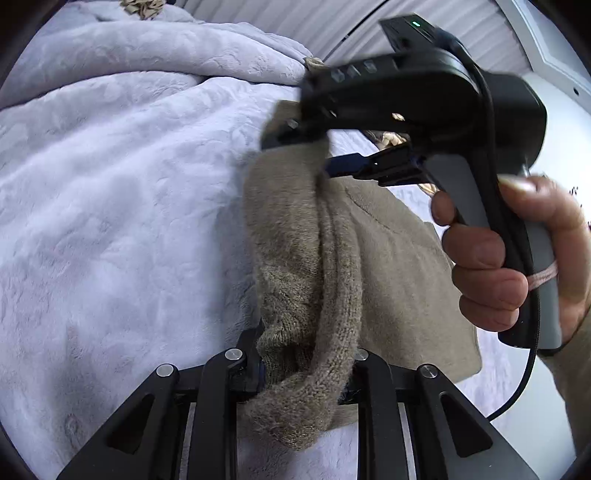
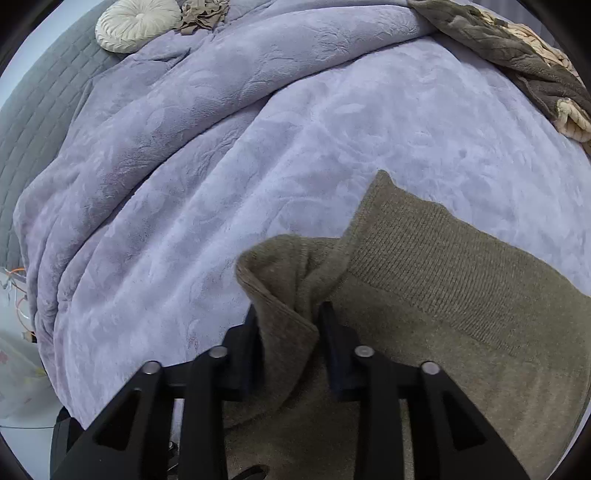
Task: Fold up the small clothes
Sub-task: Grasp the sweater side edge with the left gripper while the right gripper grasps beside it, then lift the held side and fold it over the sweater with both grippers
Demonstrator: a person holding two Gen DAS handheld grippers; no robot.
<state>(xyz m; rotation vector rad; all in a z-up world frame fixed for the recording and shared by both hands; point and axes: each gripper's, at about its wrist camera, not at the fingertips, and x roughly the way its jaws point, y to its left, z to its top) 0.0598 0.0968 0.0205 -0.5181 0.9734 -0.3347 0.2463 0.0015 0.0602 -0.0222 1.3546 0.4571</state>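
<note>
a lavender plush blanket [image 2: 229,155] covers the bed and fills most of both views, bunched into thick folds from 9 to 12 o'clock. on it lies the olive-brown knit garment [image 2: 443,295], spread from the centre toward 4 o'clock in the right wrist view, its ribbed band running diagonally and one corner pointing up at 1 o'clock. a grey quilted cover [image 2: 40,110] shows at 10 o'clock, and a dark brown throw [image 2: 517,48] with a cream knit piece sits at 1 o'clock. a round cream pillow [image 2: 136,22] rests at 11 o'clock beside a crumpled taupe cloth [image 2: 203,14].

the right gripper [image 2: 290,332] has its jaws closed on a raised fold of the garment's edge, fabric pinched between them. in the left wrist view, the left gripper [image 1: 306,369] likewise clamps a thick bunched roll of the garment [image 1: 295,240], lifted off the blanket, while the right gripper [image 1: 295,136] grips the same fold at 12 o'clock, held by the person's right hand [image 1: 517,258] at 3 o'clock. no containers are visible.
</note>
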